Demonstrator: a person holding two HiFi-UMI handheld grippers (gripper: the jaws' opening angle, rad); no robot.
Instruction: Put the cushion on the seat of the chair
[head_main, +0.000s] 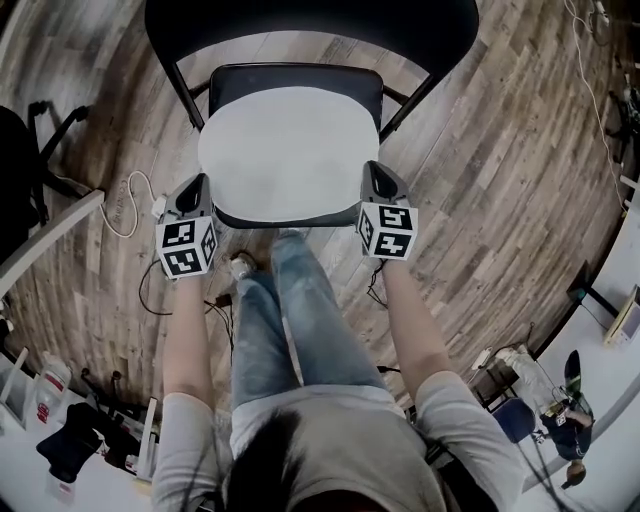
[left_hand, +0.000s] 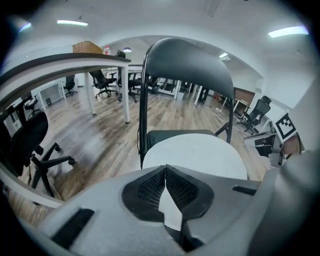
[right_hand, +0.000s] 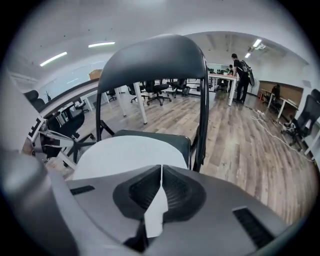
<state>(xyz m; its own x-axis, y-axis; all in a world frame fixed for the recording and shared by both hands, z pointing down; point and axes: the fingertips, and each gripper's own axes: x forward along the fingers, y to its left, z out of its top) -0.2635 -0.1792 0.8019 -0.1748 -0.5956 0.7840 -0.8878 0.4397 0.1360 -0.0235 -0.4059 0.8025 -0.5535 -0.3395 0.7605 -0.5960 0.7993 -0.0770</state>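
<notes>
Claws are both pinching shut on the white cushion (head_main: 288, 150), the left gripper (head_main: 200, 185) on its left edge and the right gripper (head_main: 370, 172) on its right edge. The cushion is covering most of the seat (head_main: 295, 76) of the black chair (head_main: 300, 20).

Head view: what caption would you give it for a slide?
Left gripper and right gripper pinch the white cushion by its sides over the black chair.

No words, brands or numbers can be read. The left cube (head_main: 186, 248) on the left gripper (head_main: 203, 182) and the right cube (head_main: 388, 231) on the right gripper (head_main: 372, 172) bear only black-and-white square patterns. The red label on the bottle (head_main: 48, 390) is too small to read.
</notes>
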